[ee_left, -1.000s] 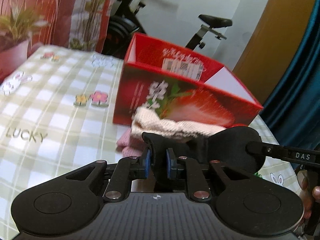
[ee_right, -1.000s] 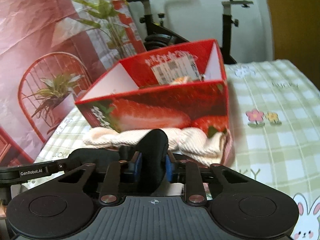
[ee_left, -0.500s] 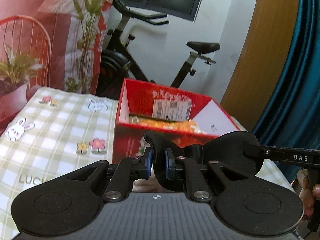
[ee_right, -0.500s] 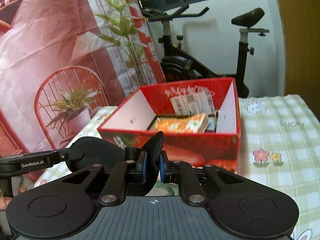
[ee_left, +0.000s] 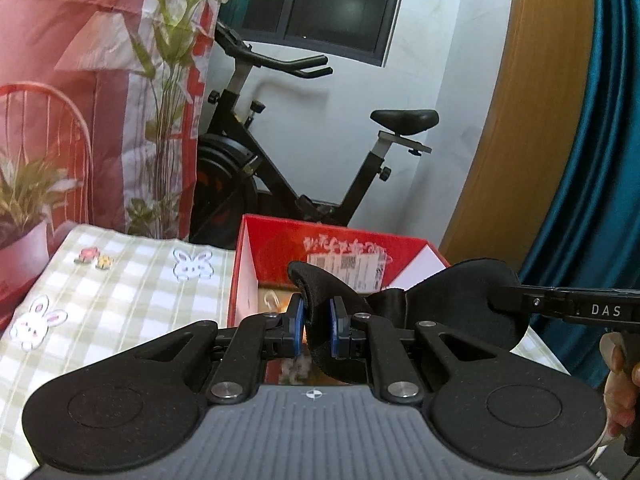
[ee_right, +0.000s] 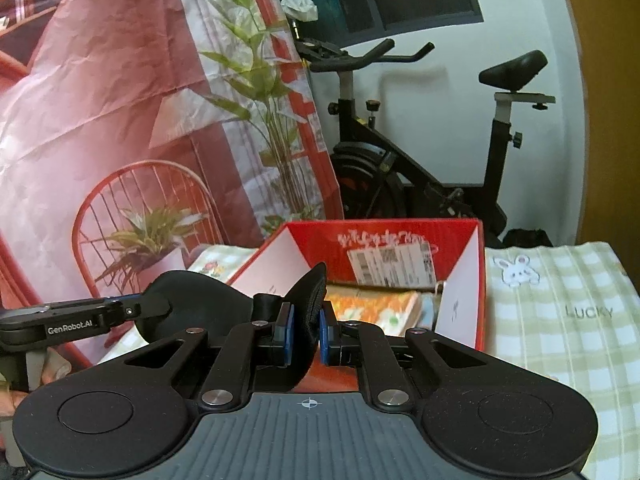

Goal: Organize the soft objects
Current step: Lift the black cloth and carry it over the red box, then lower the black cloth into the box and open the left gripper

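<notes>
A black sleep mask [ee_left: 452, 300] hangs stretched between both grippers above the table, in front of an open red box [ee_left: 340, 240]. In the left wrist view my left gripper [ee_left: 317, 328] is shut on one lobe of the mask, its blue pads pressing the fabric. The right gripper [ee_left: 516, 298] reaches in from the right and pinches the other lobe. From the right wrist, my right gripper [ee_right: 306, 336] grips its lobe of the mask [ee_right: 192, 300], and the left gripper [ee_right: 136, 308] holds the far lobe. The red box [ee_right: 400, 232] holds an orange patterned item [ee_right: 372, 308].
A green checked cloth [ee_left: 120, 288] with bunny and flower prints covers the table [ee_right: 560, 320]. An exercise bike [ee_left: 280, 184] stands behind the box. A printed backdrop [ee_right: 100, 100] hangs at the left. A hand [ee_left: 620, 380] holds the right gripper's handle.
Both grippers have risen with the mask between them. The cream and pink knitted pieces in front of the box have dropped out of view, and the box's inside now shows.
</notes>
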